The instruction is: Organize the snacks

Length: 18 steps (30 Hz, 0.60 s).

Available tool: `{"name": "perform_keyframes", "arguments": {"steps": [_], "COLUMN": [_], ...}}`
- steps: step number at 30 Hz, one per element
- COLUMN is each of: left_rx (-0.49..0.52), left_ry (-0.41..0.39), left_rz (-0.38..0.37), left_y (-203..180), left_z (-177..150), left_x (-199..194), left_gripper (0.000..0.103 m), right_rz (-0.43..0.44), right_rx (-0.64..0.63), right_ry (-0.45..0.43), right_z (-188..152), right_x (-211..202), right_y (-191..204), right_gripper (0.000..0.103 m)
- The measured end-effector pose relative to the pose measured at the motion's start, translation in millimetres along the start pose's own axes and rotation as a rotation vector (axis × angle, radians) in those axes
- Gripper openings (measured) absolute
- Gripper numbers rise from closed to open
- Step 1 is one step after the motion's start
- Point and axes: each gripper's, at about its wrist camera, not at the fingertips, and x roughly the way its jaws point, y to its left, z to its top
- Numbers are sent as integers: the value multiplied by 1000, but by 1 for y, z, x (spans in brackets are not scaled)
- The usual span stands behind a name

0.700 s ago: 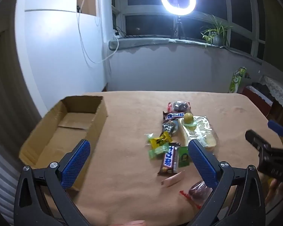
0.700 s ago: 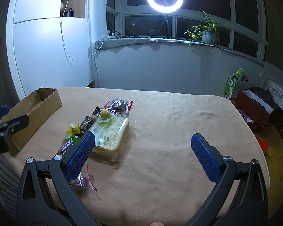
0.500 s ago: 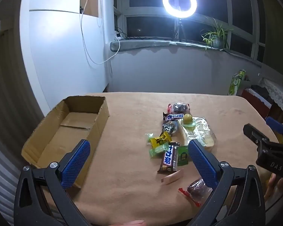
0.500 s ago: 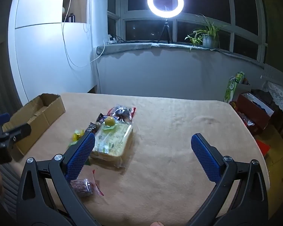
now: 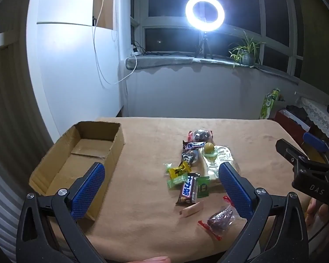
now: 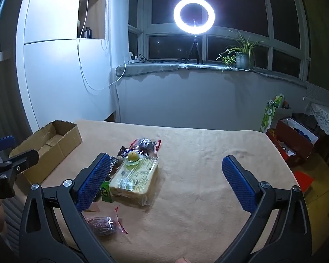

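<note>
Left gripper (image 5: 161, 176) black frame, blue textured pads, jaws wide apart, nothing between them, hovering above the near edge of the tan cloth-covered table (image 5: 147, 144). Right gripper (image 6: 165, 171) same build, jaws also spread fully, empty, over the table's right half; bare cloth between its pads. Open brown cardboard box (image 5: 76, 160) sits at table's left side, flaps up, nothing visible inside. Snacks clustered mid-table, well apart from the box: brown Snickers bar (image 5: 194, 145) near the far end, red-edged clear packet of dark sweets (image 5: 200, 134) just behind it, small round yellow-green ball-shaped candy (image 5: 209, 147) resting on the clear-wrapped pale yellow cake pack (image 6: 134, 176). Nearer: yellow wrapped candy (image 5: 179, 171), pale green wrapped candy (image 5: 175, 182), dark bar with blue-white label (image 5: 187, 189), small green square sachet (image 5: 202, 186) just beside it, tan stick-shaped piece (image 5: 192, 208) lying alone, and a clear packet with dark red contents and red ends (image 5: 220, 218) closest to the table's near edge. White ring light (image 5: 205, 13) on tripod on windowsill, potted spider plant (image 5: 244, 51) beside it.
</note>
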Motion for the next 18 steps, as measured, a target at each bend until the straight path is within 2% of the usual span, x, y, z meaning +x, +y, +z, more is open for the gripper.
{"name": "perform_keyframes", "arguments": {"steps": [18], "left_rx": [1], "left_ry": [-8], "left_rz": [1], "left_y": [-2], "left_z": [-2], "left_x": [-7], "left_gripper": [103], "right_rz": [0], "right_rx": [9], "right_ry": [3], "right_z": [-2], "right_x": [-3], "right_y": [-2], "right_gripper": [103]}}
